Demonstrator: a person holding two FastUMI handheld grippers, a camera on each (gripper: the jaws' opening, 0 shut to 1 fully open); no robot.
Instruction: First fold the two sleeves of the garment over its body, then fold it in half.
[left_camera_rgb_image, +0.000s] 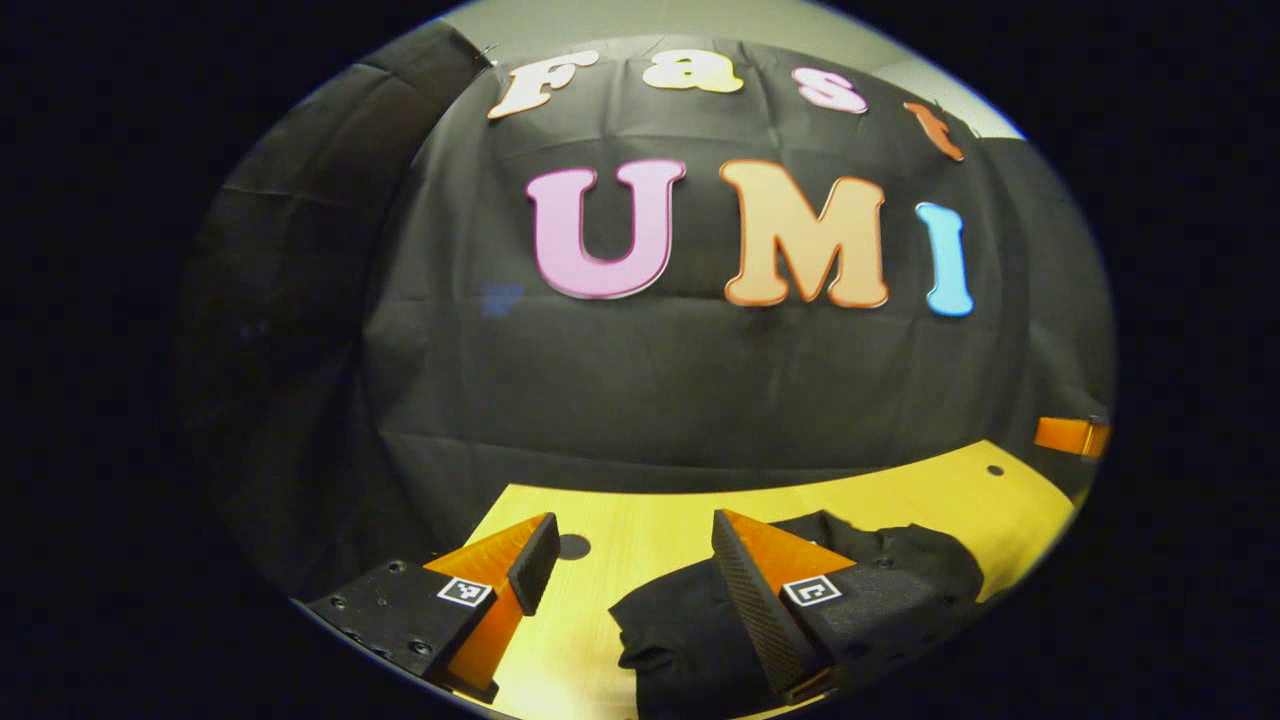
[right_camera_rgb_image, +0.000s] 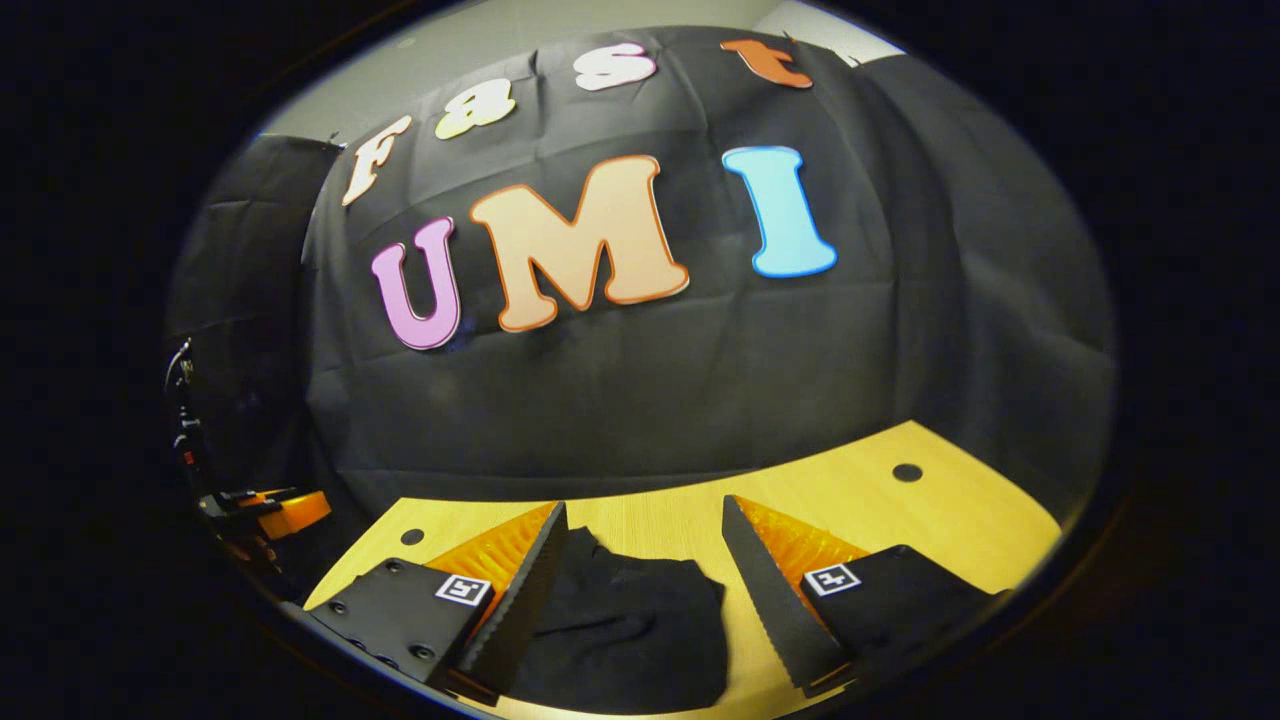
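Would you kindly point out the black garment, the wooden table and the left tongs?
black garment (right_camera_rgb_image: 620, 630): right gripper view, middle of the cloth.
wooden table (left_camera_rgb_image: 650, 525): left gripper view, bare top.
left tongs (left_camera_rgb_image: 625, 565): left gripper view, midway between fingertips.

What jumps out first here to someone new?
The black garment lies bunched on the yellow wooden table, low in the right gripper view between the open fingers of the right gripper. In the left gripper view it sits right of centre, partly behind one finger of the open left gripper. A black cloth wall rises behind the table.
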